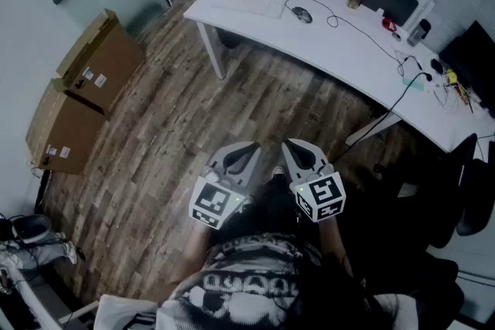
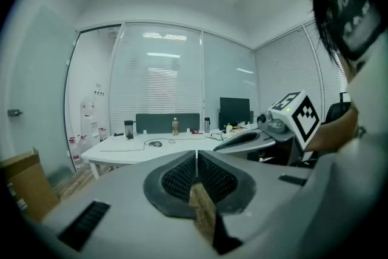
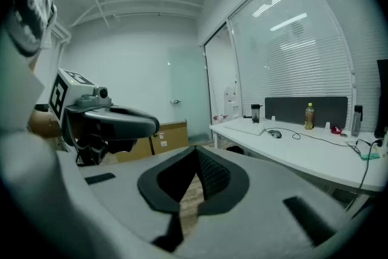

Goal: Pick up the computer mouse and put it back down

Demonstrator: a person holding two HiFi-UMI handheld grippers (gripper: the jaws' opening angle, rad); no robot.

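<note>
1. Wood-plank office flooring is filling the middle of the head view, with a white desk (image 1: 340,50) curving across the top.
2. The computer mouse (image 1: 302,15) is lying on the desk at upper centre, just right of a keyboard (image 1: 251,5).
3. The left gripper (image 1: 241,156) and right gripper (image 1: 300,154) are hovering at lower centre, well apart from the mouse, each with its jaws pressed together on nothing.
4. Doing this step well probably means approaching the desk, opening one gripper's jaws before reaching, and minding the mouse's cable.
</note>
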